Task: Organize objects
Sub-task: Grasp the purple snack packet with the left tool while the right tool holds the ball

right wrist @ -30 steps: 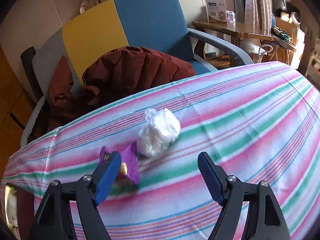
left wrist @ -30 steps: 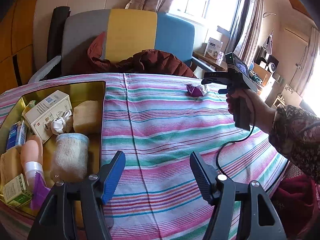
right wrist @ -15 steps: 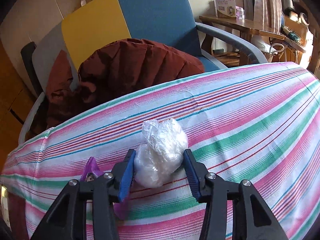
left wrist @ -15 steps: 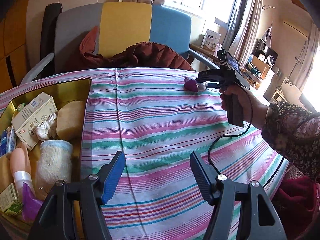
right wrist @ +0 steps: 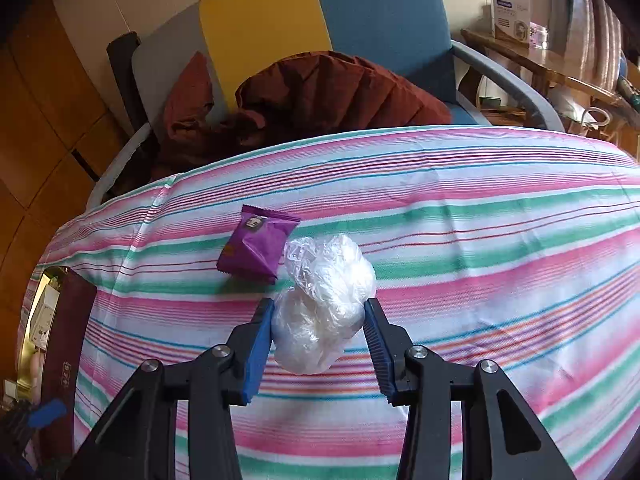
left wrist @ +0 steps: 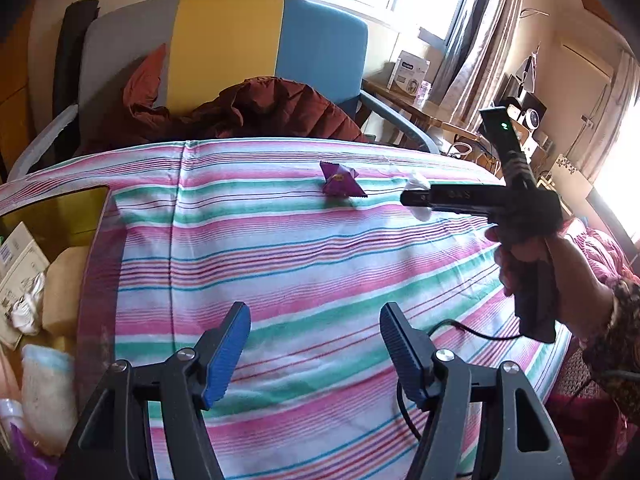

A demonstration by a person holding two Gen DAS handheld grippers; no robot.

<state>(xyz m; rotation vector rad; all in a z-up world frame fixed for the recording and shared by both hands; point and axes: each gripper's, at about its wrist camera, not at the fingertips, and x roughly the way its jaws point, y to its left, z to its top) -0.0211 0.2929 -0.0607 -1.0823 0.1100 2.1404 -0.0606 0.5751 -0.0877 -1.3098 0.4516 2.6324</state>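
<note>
Right gripper (right wrist: pixel 319 330) pinching the crumpled plastic wrap ball (right wrist: pixel 322 308) over the striped tablecloth (right wrist: pixel 480 240), purple snack packet (right wrist: pixel 258 245) just beside it, left gripper (left wrist: pixel 315 350) spread wide, jaws just opening further, nothing between them

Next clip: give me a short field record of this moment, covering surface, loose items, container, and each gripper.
surface: striped tablecloth
held item: crumpled clear plastic bundle, between the pads of the right gripper, which has just closed on it
loose item: purple snack packet, lying on the cloth just beside the bundle
container: gold box at the table's left edge, holding cartons and wrapped items
left gripper: jaws open, nothing between them, above bare cloth
background: armchair with a dark red jacket
</note>
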